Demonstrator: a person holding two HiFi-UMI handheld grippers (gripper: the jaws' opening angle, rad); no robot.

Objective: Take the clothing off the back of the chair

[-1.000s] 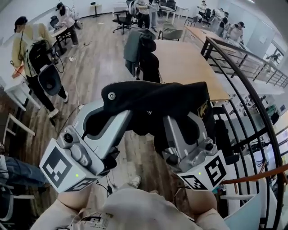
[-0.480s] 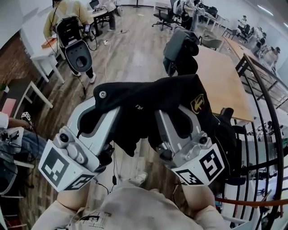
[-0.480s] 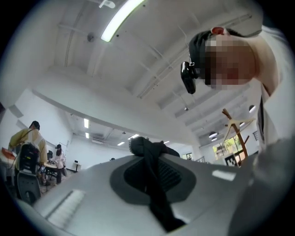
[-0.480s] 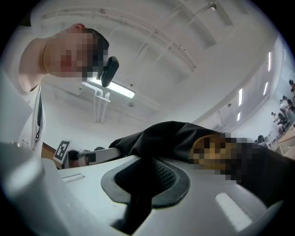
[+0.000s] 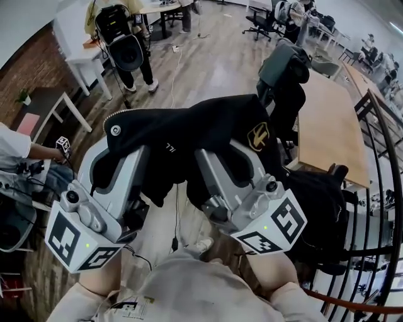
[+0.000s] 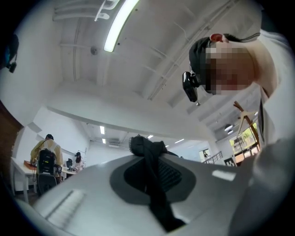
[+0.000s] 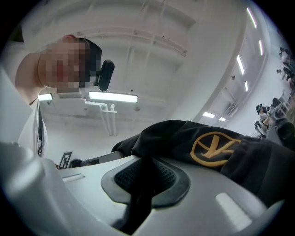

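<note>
Left claw (image 6: 150, 161), right claw (image 7: 145, 177) tight on jacket (image 5: 189, 126)

Open-plan office or lab: white desks (image 5: 70, 55), swivel chairs (image 5: 261, 21), long wooden table (image 5: 329, 122), plank floor (image 5: 211, 66), ceiling strip lights (image 6: 120, 23).

A wood-plank floor (image 5: 208, 69) runs under everything. At the upper left a person (image 5: 135, 70) in a yellowish top stands with a black pack (image 5: 123, 41) on the back, just beside a white counter (image 5: 79, 53). A pale cable (image 5: 174, 60) trails over the floor near their feet. Left of that counter is a brick wall (image 5: 28, 72), and below it stands a small dark table (image 5: 47, 104) with white legs. A long bare wooden counter (image 5: 330, 119) lies at the right, with a black railing (image 5: 378, 126) curving past its far side. Office chairs (image 5: 263, 19) stand at the top. Overhead, a tube light (image 6: 120, 20) glows on the white ceiling.
</note>
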